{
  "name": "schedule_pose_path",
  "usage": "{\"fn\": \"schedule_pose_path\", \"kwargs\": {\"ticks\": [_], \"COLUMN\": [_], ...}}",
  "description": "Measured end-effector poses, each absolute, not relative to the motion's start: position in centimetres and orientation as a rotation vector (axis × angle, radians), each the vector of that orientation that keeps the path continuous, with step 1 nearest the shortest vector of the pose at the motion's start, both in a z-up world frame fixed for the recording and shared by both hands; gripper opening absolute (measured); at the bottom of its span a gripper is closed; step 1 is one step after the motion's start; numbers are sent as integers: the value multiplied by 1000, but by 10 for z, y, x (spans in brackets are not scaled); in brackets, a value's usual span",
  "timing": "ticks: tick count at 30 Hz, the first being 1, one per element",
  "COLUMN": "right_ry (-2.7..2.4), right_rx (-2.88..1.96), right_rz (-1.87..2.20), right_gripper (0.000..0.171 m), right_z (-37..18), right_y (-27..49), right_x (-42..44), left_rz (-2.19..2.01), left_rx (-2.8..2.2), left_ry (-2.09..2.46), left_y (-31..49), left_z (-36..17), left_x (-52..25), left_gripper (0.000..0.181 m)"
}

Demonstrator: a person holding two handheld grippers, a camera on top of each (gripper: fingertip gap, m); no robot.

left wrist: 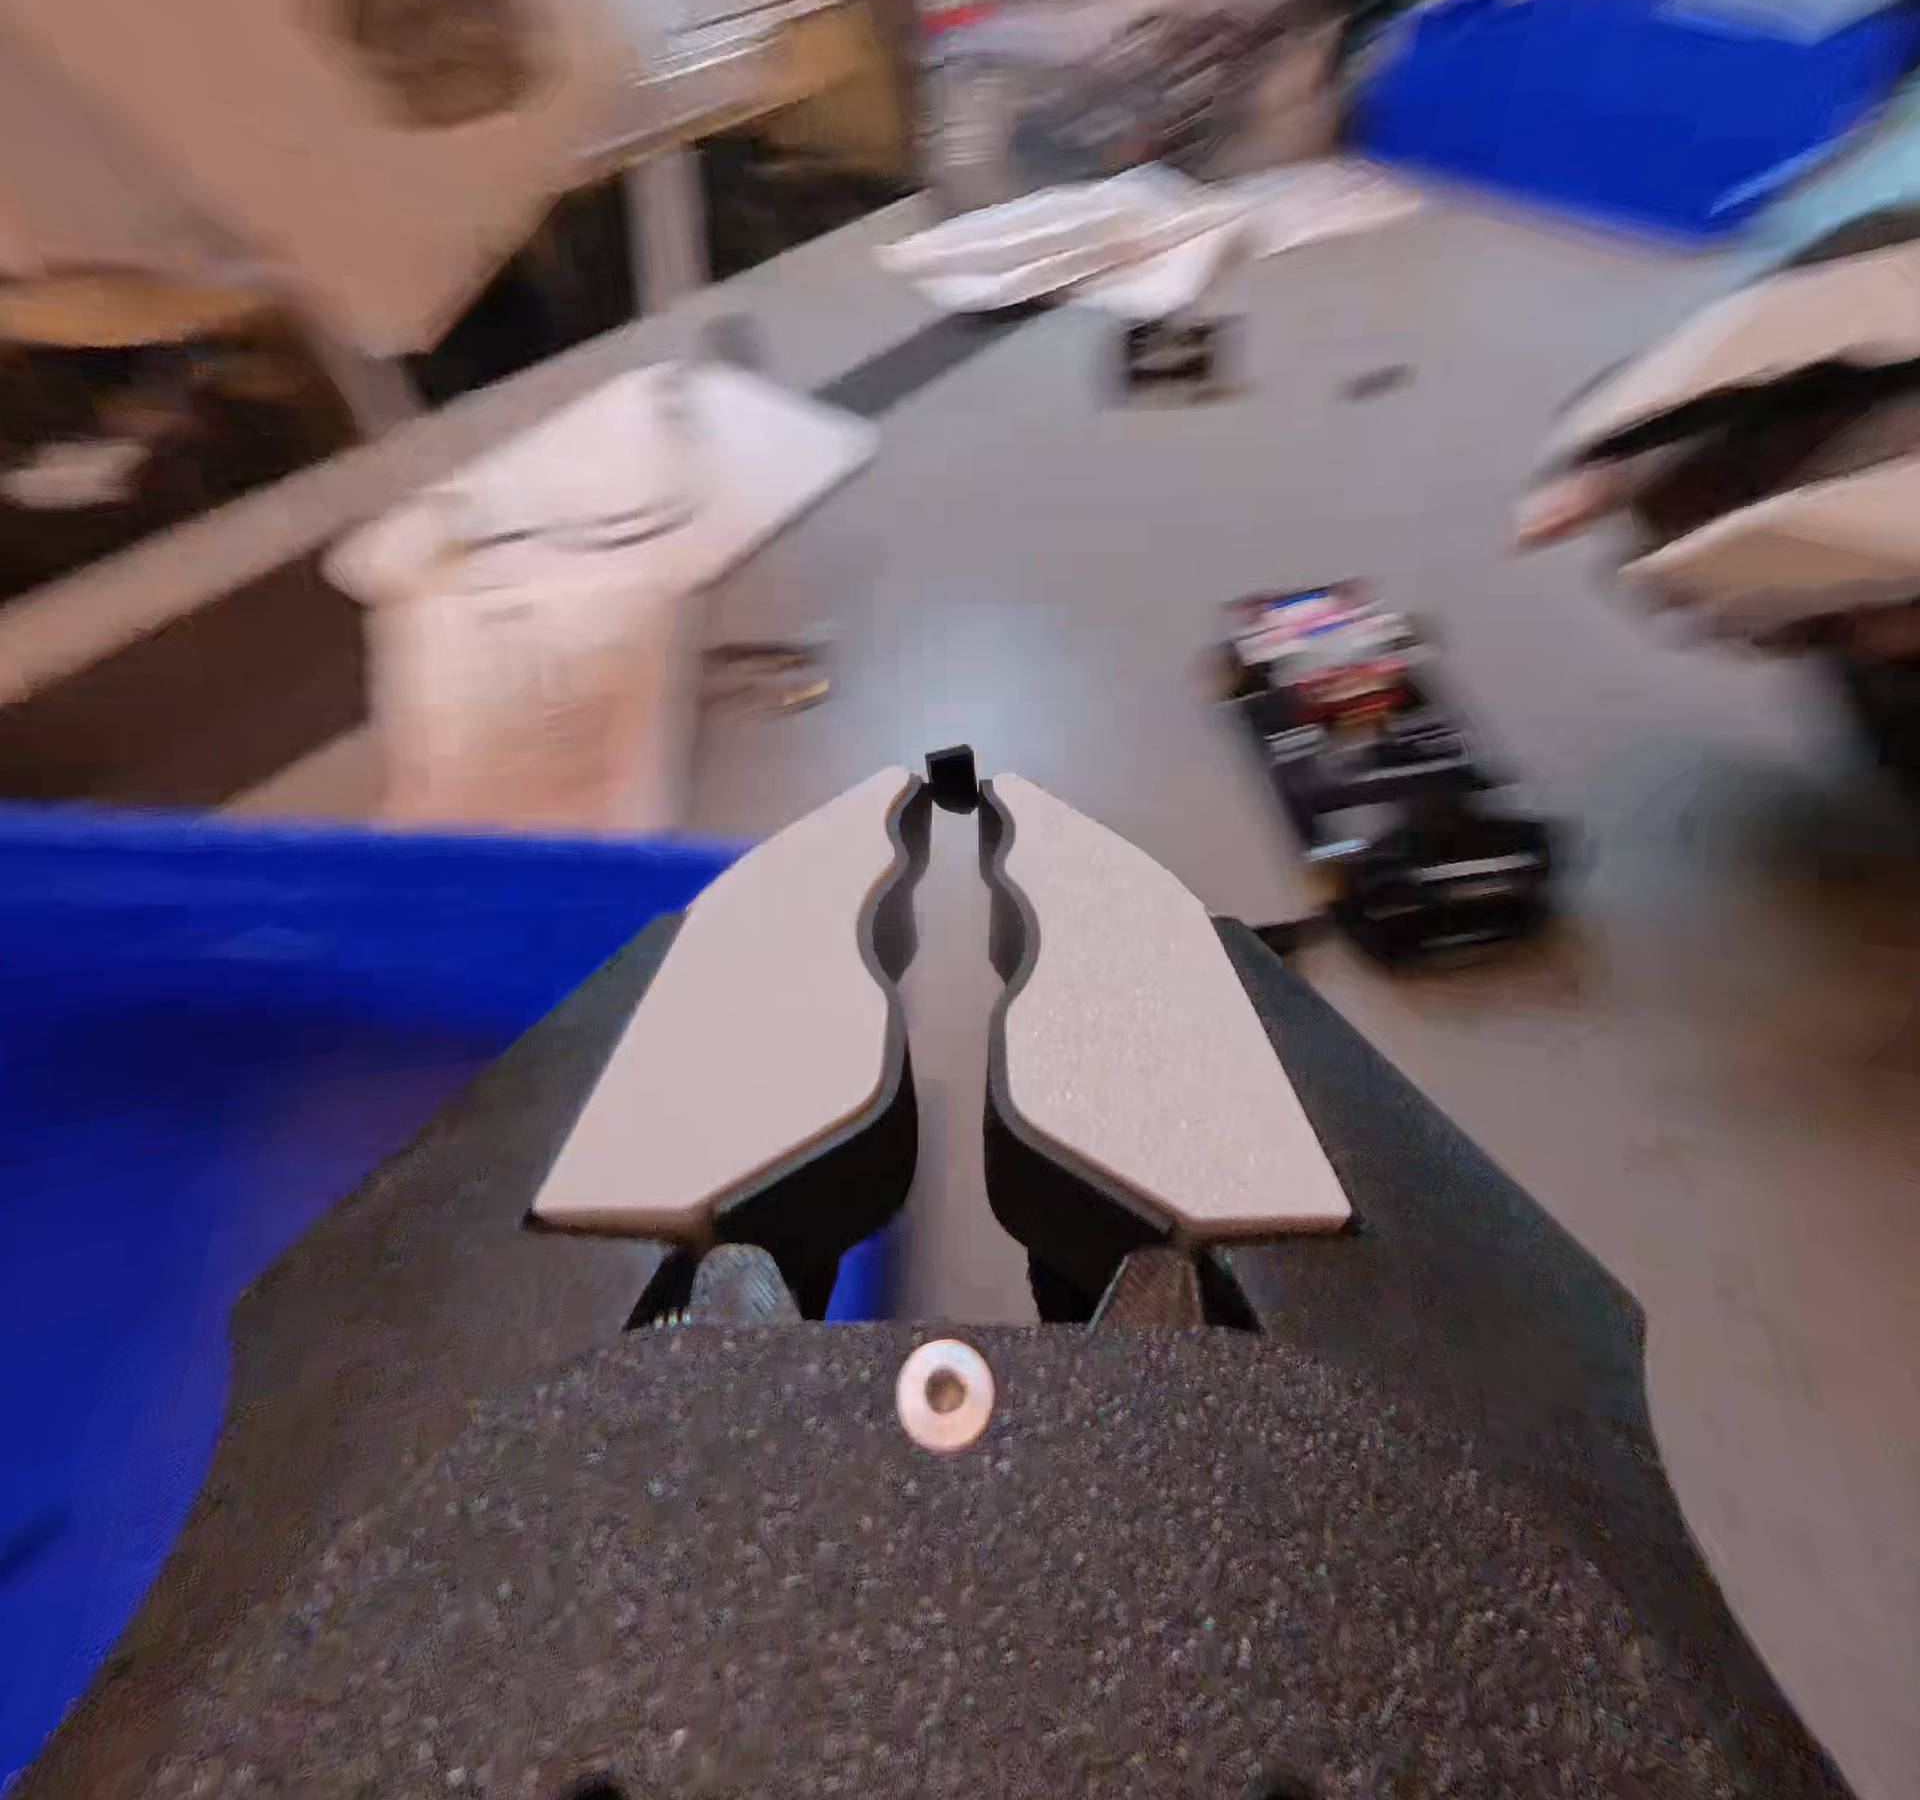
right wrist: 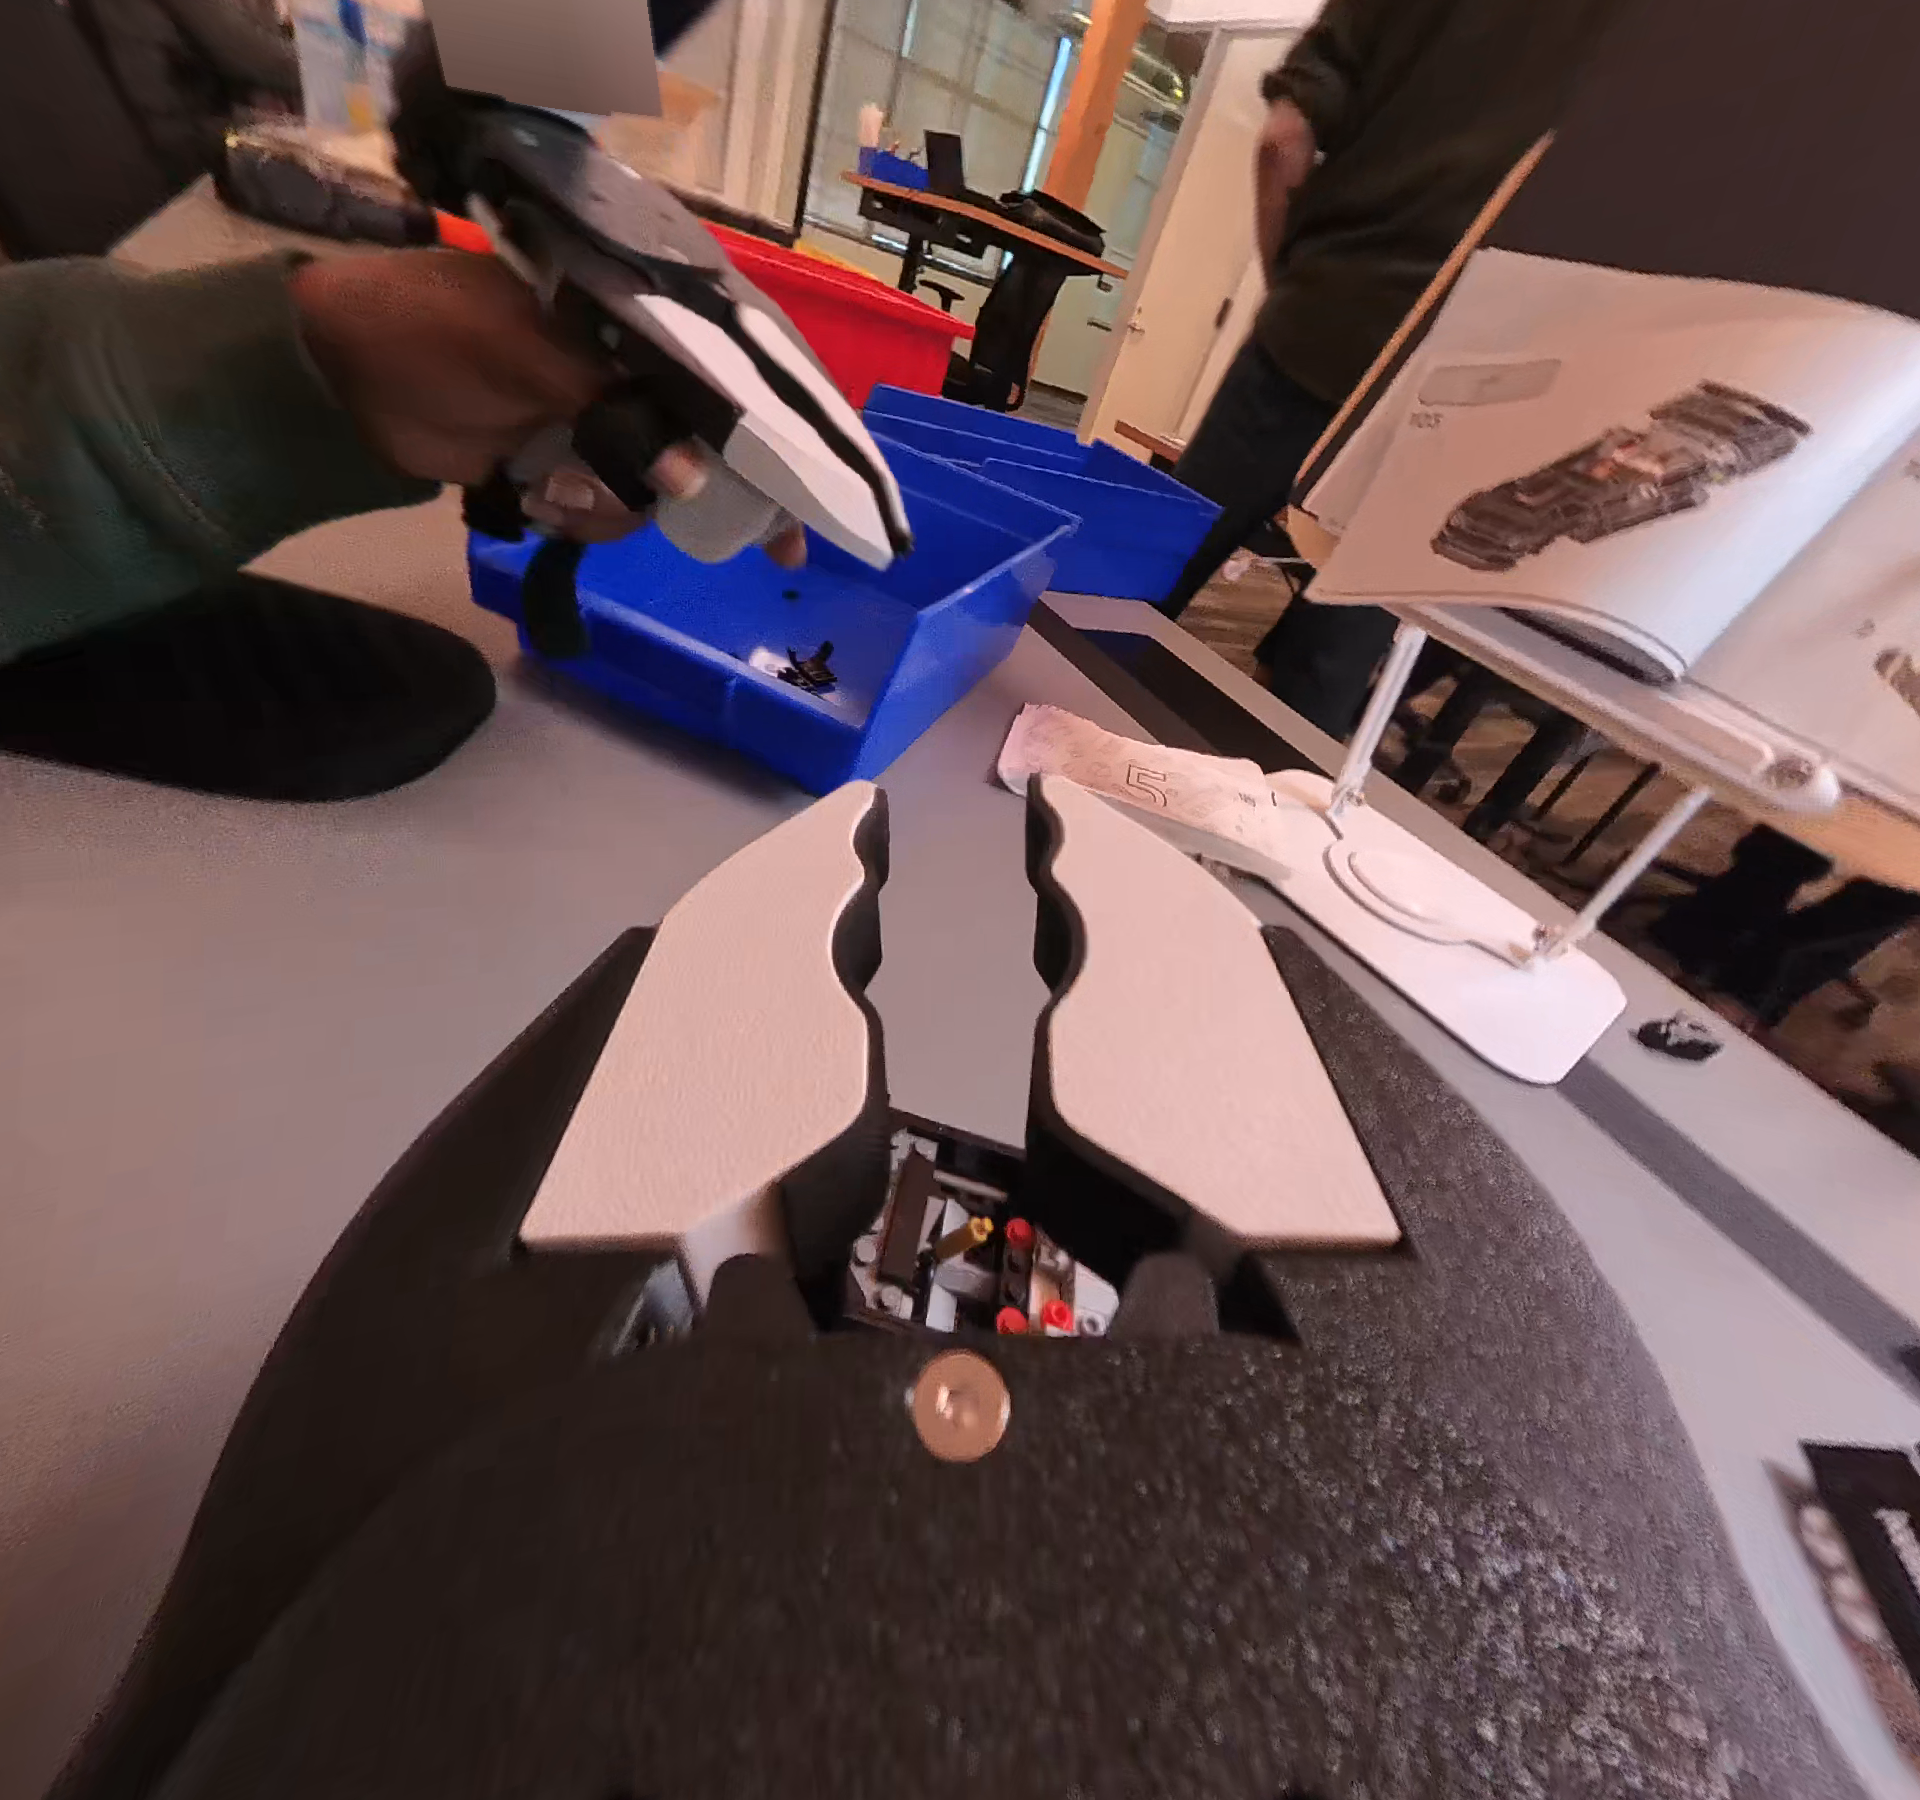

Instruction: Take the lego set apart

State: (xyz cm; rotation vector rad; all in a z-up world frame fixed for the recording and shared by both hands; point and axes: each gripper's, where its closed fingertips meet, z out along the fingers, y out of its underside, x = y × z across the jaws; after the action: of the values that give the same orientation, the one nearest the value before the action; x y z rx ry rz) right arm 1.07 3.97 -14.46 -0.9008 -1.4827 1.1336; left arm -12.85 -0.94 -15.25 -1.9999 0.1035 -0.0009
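Observation:
My left gripper [left wrist: 951,794] is shut on a small black lego piece [left wrist: 951,776], pinched at its very fingertips. The left wrist view is blurred by motion. In the right wrist view that gripper [right wrist: 896,543] hangs over an open blue bin [right wrist: 935,628] that holds a few small black pieces [right wrist: 808,670]. My right gripper [right wrist: 956,805] is open with nothing between its fingers, low over the grey table [right wrist: 312,971]. The lego set [right wrist: 977,1262] shows under its palm, and it also shows in the left wrist view as a dark car model [left wrist: 1382,774].
A white stand [right wrist: 1455,929] with an open instruction booklet [right wrist: 1610,462] is at the right. A crumpled paper bag [right wrist: 1132,774] lies ahead. More blue bins [right wrist: 1091,483] and a red bin [right wrist: 862,316] stand behind. A person [right wrist: 1382,192] stands beyond the table. The tips of one gripper are about 15 cm away from the tips of the other.

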Motion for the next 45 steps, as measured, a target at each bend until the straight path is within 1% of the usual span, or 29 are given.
{"fn": "schedule_pose_path", "kwargs": {"ticks": [2, 5, 8, 10, 14, 17, 18, 20, 23, 25, 28, 33, 35, 39, 41, 42, 43, 44, 45], "right_ry": [-1459, -1458, -1469, -1474, -1475, -1477, -1477, -1474, -1463, -1454, -1438, -1433, -1434, -1452, -1465, -1472, -1479, -1486, -1491], "right_rx": [-961, -1020, -1045, -1061, -1087, -1099, -1100, -1099, -1101, -1113, -1132, -1138, -1140, -1154, -1165, -1172, -1175, -1177, -1177], "right_rz": [1170, 1203, 1182, 1176, 1191, 1185, 1184, 1178, 1169, 1168, 1167, 1143, 1146, 1151, 1153, 1155, 1155, 1152, 1148], "right_gripper": [26, 27, 27, 27, 26, 24, 23, 22, 22, 21, 20, 18, 17, 16, 16, 16, 16, 16, 16], "right_z": [-146, -150, -154, -157, -159, -160, -160, -160, -158, -158, -157, -157, -157, -162, -165, -167, -168, -170, -171], "right_y": [47, 52, 55, 57, 59, 61, 62, 63, 66, 69, 74, 78, 78, 76, 75, 75, 74, 74, 73], "right_x": [9, 7, 6, 5, 5, 5, 5, 5, 6, 6, 7, 8, 8, 7, 6, 5, 5, 4, 4], "left_rz": [251, 292, 337, 373, 375, 375, 372, 339, 183, 41, -95, -103, -25, -16, -50, -85, -106, -93, -91], "left_rx": [-2076, -2195, -2287, -2301, -2270, -2290, -2280, -2222, -2133, -2110, -2202, -2361, -2352, -2272, -2257, -2272, -2295, -2309, -2319], "left_ry": [-15, -153, -203, -227, -234, -241, -226, -138, 138, 297, 435, 644, 721, 846, 911, 929, 940, 932, 923], "left_y": [-30, -53, -61, -62, -56, -56, -55, -46, -30, -22, -14, -7, 0, 11, 14, 13, 11, 12, 11], "left_z": [-158, -183, -201, -206, -202, -205, -204, -195, -182, -186, -218, -273, -283, -280, -282, -283, -285, -285, -285], "left_x": [-178, -211, -222, -226, -224, -225, -224, -211, -162, -124, -87, -54, -53, -45, -41, -39, -39, -41, -43], "left_gripper": [9, 9, 10, 22, 52, 62, 62, 59, 35, 28, 29, 37, 43, 43, 37, 28, 15, 10, 10]}}
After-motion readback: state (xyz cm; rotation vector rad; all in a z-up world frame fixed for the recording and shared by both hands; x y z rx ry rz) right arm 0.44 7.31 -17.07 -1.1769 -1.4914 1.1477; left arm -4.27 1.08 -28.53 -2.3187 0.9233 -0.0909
